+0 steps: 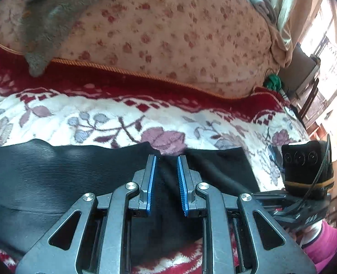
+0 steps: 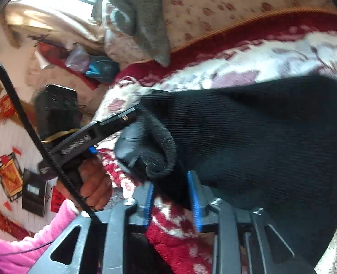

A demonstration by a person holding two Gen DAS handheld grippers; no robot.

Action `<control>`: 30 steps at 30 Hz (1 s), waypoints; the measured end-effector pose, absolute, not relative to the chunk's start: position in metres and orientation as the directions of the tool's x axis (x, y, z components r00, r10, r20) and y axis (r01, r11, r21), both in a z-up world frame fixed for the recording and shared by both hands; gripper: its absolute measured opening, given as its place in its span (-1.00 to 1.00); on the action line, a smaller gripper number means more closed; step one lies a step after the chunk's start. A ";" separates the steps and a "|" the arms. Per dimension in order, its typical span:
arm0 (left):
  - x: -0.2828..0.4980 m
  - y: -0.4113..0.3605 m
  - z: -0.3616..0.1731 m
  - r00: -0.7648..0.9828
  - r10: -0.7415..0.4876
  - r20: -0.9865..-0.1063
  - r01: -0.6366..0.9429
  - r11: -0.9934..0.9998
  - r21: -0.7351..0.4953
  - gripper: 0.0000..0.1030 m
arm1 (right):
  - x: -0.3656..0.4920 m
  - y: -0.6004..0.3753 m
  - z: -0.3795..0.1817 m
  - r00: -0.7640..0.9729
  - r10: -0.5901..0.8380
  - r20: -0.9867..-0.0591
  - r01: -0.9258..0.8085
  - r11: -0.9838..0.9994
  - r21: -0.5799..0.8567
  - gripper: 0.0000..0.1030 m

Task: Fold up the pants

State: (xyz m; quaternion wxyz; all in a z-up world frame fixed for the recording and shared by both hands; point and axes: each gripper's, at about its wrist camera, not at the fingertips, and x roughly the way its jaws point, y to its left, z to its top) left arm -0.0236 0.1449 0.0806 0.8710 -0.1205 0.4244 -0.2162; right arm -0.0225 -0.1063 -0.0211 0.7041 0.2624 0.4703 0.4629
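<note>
Black ribbed pants (image 1: 54, 178) lie across a red-and-white flowered blanket (image 1: 100, 114) on a bed. My left gripper (image 1: 167, 159) stands over their upper edge, its blue pads nearly together and pinching a bunched ridge of black cloth. From the right wrist view, the left gripper (image 2: 125, 116) bites the pants (image 2: 248, 137) at their left edge, above a rolled hem. My right gripper (image 2: 170, 179) is open: the black cloth drapes over its right finger and the pads press on nothing. A hand (image 2: 95, 182) in a pink sleeve holds the left gripper.
A flowered quilt (image 1: 168, 34) is heaped behind the blanket, with a grey fleece cloth (image 1: 54, 11) lying on it. A green object (image 1: 272, 81) and a chair (image 1: 305, 73) stand at the bed's right end. Clutter and a wall (image 2: 8, 148) lie left in the right wrist view.
</note>
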 end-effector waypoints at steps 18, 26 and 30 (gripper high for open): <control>-0.066 0.087 0.088 0.563 -0.424 -0.710 0.312 0.904 -0.292 -0.68 | -0.034 -0.173 -0.009 0.319 0.843 -0.433 -0.291 0.522 0.802 -0.24; -0.078 0.086 0.082 0.586 -0.309 -0.749 0.209 0.951 -0.228 -0.43 | -0.047 -0.173 0.010 0.342 0.835 -0.431 -0.345 0.539 0.769 -0.23; -0.081 0.092 0.081 0.582 -0.284 -0.762 0.165 0.959 -0.231 -0.43 | -0.049 -0.166 0.007 0.334 0.832 -0.443 -0.348 0.546 0.762 0.03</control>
